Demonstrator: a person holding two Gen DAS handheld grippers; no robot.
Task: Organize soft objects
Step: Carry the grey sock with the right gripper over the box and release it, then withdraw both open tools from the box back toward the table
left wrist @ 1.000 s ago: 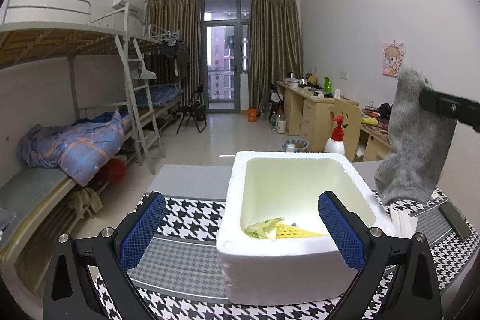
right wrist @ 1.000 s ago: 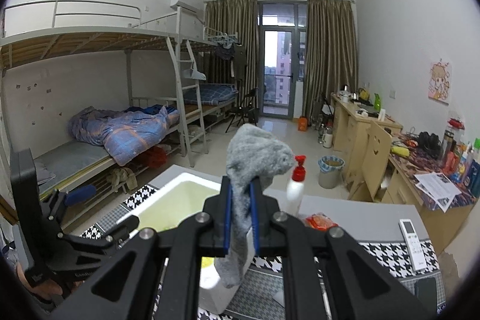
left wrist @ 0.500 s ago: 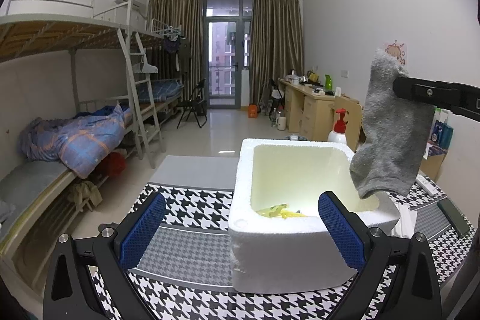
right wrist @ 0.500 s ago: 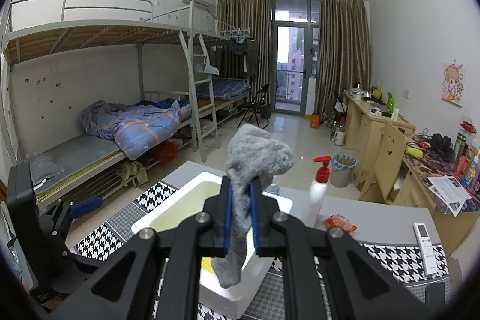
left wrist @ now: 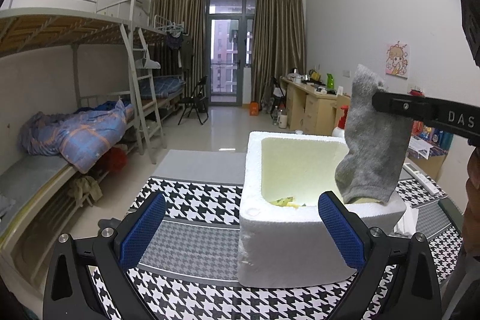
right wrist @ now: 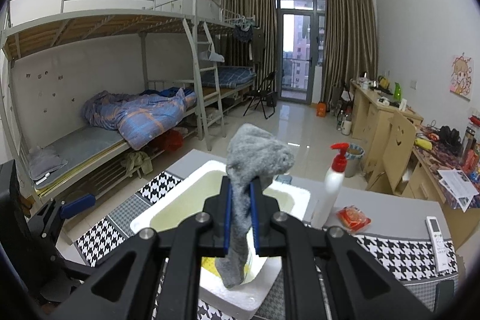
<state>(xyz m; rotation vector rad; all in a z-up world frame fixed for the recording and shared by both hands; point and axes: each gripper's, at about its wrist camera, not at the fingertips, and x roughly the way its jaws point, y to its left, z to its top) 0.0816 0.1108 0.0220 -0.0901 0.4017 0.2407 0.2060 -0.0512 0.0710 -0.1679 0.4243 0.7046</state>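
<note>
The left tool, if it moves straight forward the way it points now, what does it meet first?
Most likely the white foam box: its near wall sits between the open fingers of the left tool, toward the right one. The grey sock hangs farther back over the box, in the right tool. Depth is uncertain.

We see the grey sock [right wrist: 240, 215] only in part, its middle hidden between the right hand-held gripper's [right wrist: 240, 218] pads. The foam box's [left wrist: 288, 230] near wall hides most of the yellow things [left wrist: 288, 202] inside it; we cannot tell what they are. The sock covers the pump bottle [left wrist: 340, 125] almost wholly.
</note>
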